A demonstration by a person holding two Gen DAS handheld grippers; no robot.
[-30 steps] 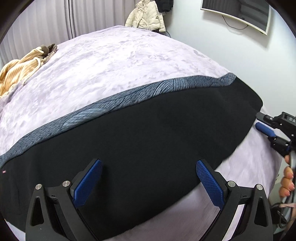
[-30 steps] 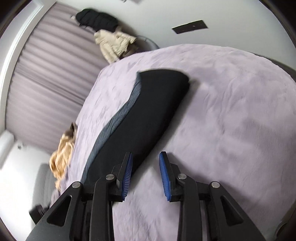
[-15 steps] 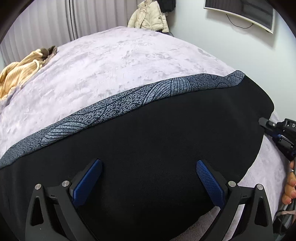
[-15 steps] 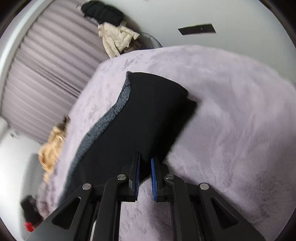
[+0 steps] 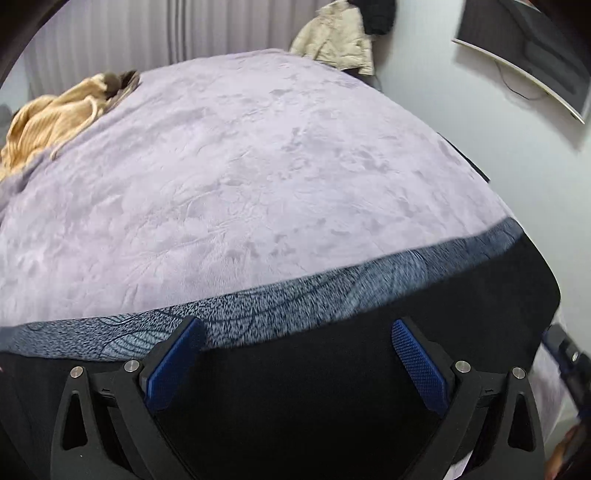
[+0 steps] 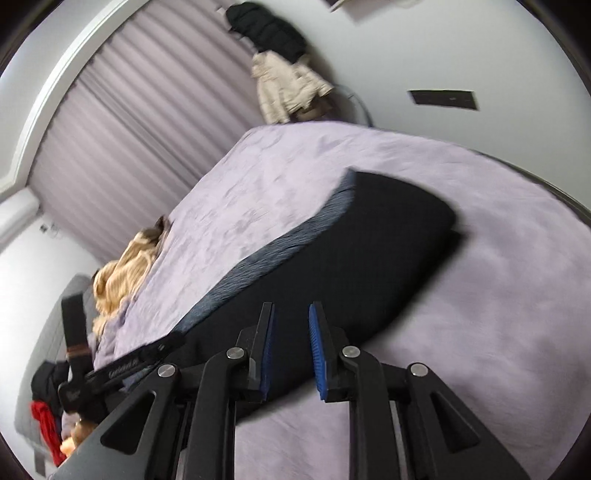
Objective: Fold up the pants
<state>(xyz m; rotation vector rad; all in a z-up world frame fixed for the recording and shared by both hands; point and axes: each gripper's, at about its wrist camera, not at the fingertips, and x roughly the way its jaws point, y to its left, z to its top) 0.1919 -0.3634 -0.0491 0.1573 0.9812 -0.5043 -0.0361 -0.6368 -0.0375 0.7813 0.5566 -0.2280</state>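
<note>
Black pants (image 5: 332,369) with a grey patterned side stripe (image 5: 295,310) lie flat in a long band on the lilac bedspread (image 5: 240,166). My left gripper (image 5: 295,354) is open wide just above the middle of the pants, empty. My right gripper (image 6: 291,347) hovers over the near edge of the pants (image 6: 351,258), its blue pads (image 6: 316,350) a narrow gap apart with nothing between them. The left gripper also shows in the right wrist view (image 6: 122,369) at the lower left. The pants' end (image 6: 424,206) is rounded and lies on the bed.
A tan striped garment (image 5: 55,114) lies bunched at the bed's far left corner. A beige jacket (image 6: 284,88) and black coat (image 6: 266,29) hang on the far wall. A wall-mounted screen (image 5: 535,51) is upper right. Red cloth (image 6: 44,421) lies beside the bed.
My left gripper moved forward over the pants toward the patterned stripe. My right gripper closed to a narrow gap, then reopened slightly, and moved onto the pants' near edge.
</note>
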